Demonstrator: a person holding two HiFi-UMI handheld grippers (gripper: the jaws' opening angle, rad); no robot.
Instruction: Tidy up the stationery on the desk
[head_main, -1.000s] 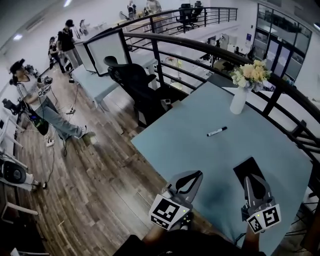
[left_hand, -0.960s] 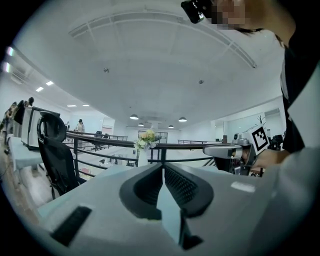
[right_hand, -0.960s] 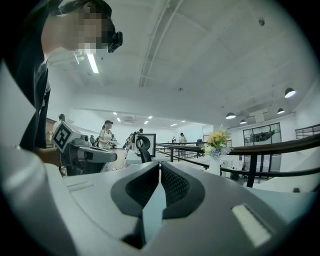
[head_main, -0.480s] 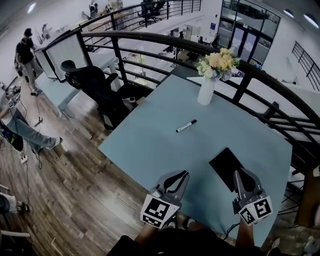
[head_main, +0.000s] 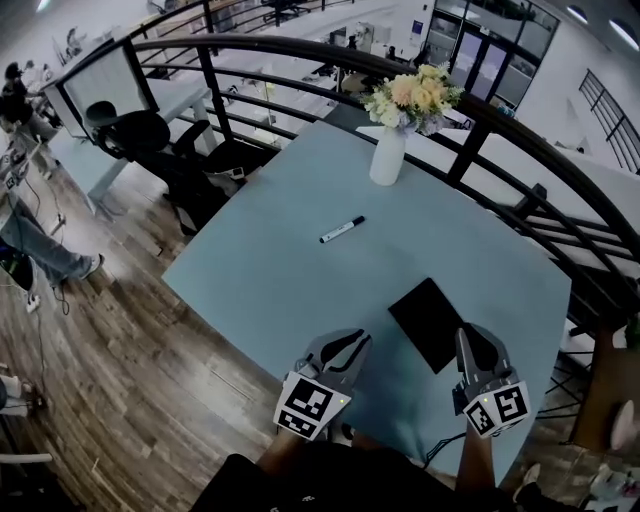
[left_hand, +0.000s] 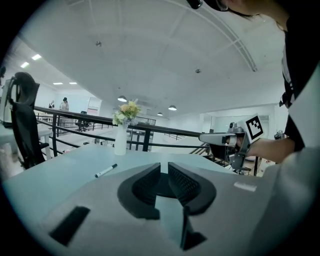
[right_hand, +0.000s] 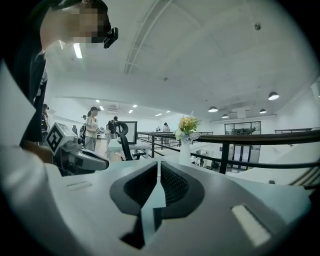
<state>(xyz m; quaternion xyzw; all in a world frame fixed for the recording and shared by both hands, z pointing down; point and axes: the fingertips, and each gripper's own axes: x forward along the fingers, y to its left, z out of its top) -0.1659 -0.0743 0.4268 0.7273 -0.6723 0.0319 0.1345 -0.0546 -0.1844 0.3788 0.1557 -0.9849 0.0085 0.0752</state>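
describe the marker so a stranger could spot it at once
On the pale blue desk by the railing, find the white vase of flowers at the far edge. The marker lies alone just before it: thin, white with a black cap, unlike the flat black pad closer in.

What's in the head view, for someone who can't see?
The left gripper and right gripper hover over a blue desk, their jaws just opening with nothing between them. A black pad lies by the right gripper; farther off are a marker and a vase of flowers.
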